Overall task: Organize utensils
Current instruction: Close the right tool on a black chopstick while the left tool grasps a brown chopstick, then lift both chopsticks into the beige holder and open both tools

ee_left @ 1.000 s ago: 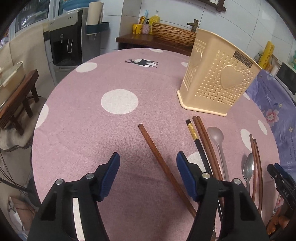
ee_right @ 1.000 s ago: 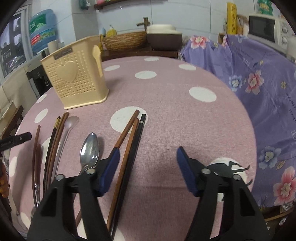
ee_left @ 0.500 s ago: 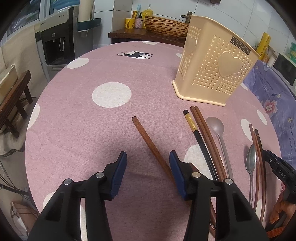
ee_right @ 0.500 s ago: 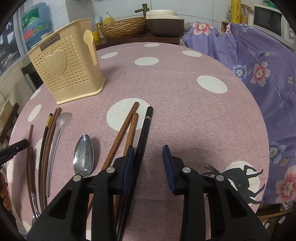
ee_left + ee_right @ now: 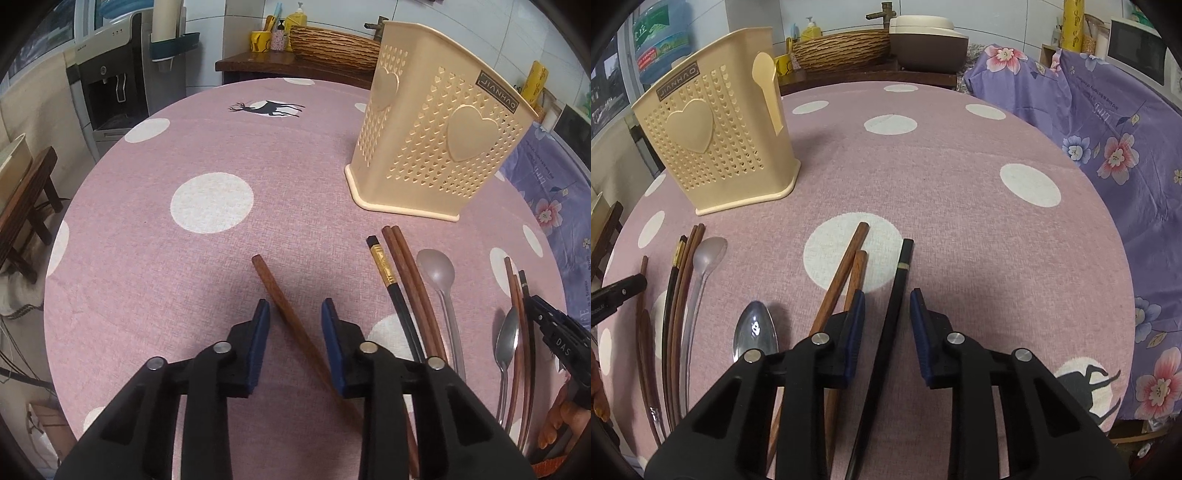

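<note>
At the left of the table, the left gripper had just been closing, its jaws straddling a lone brown chopstick without yet pinching it. Farther right lay more chopsticks and two spoons, with the beige utensil holder standing upright at the far side. The right gripper, also just closing, flanked a black chopstick, unclamped.

White tiled wall, wooden side shelf, water dispenser, purple floral cloth.
</note>
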The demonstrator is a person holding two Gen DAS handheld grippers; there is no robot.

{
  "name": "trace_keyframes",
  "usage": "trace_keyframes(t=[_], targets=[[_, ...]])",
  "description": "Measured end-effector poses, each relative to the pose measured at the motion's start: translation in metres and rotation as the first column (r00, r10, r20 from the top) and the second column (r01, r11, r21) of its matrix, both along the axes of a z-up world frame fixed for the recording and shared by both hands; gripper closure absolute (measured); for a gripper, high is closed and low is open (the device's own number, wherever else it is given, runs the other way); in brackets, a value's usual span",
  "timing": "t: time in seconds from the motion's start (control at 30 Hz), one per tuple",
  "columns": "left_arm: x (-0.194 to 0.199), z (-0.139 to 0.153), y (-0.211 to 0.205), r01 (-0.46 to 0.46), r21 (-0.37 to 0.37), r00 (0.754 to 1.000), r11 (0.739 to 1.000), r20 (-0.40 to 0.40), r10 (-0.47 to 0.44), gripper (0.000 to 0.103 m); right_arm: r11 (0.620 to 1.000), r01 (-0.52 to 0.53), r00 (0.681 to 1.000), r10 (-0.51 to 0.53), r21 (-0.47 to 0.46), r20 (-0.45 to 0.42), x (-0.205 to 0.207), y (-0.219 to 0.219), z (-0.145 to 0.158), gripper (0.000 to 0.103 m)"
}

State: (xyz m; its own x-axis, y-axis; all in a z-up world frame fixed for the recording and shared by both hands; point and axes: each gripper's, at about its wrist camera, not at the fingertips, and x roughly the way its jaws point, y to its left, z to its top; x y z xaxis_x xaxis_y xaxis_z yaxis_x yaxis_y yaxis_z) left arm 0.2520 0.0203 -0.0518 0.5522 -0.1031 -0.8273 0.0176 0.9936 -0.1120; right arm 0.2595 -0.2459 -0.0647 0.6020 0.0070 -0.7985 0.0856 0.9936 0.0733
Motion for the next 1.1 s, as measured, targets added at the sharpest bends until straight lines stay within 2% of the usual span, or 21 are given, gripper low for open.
trace_keyframes(t=[0.1,0.2,0.33,0.47,0.6,0.63,0.8,0.9,1.1], targets=[[0.004,-0.001,-0.009,0.018,0.037,1.000,0.999,0.010,-0.018,0.080,1.000,-0.005,1.000,0.005,0.022,-0.007,0.009,-0.001,0.001,0.081],[0.012,0.000,-0.017,0.032,0.028,0.999,0.999,0.005,-0.032,0.081,0.999,-0.011,1.000,0.011,0.052,-0.011,0.014,-0.001,0.001,0.081],[0.020,0.000,-0.028,0.063,0.074,0.998,0.995,-0.010,-0.062,0.081,0.999,-0.020,1.000,0.021,0.046,-0.011,0.017,0.001,0.001,0.081],[0.014,0.000,-0.032,0.072,0.079,0.997,0.994,-0.011,-0.071,0.081,0.998,-0.019,1.000,0.020,0.059,-0.010,0.017,0.000,0.001,0.081],[0.007,-0.001,-0.039,0.064,0.098,0.998,0.993,-0.005,-0.064,0.085,0.999,-0.006,1.000,0.006,0.038,-0.001,0.019,0.001,0.000,0.090],[0.007,-0.001,-0.040,0.061,0.099,0.998,0.993,-0.003,-0.061,0.090,0.999,-0.002,1.000,0.002,0.040,0.001,0.019,0.000,0.000,0.093],[0.006,0.000,-0.041,0.044,0.066,0.999,0.997,0.002,-0.045,0.092,0.999,-0.003,1.000,0.002,0.037,0.009,0.022,-0.001,-0.001,0.093],[0.007,0.000,-0.043,0.042,0.071,0.999,0.997,0.007,-0.043,0.092,1.000,-0.008,1.000,0.008,0.029,0.014,0.021,0.000,-0.001,0.094],[0.014,0.001,-0.043,0.041,0.072,0.999,0.997,0.012,-0.042,0.093,0.998,-0.008,1.000,0.007,0.069,0.020,0.021,-0.005,-0.002,0.094]])
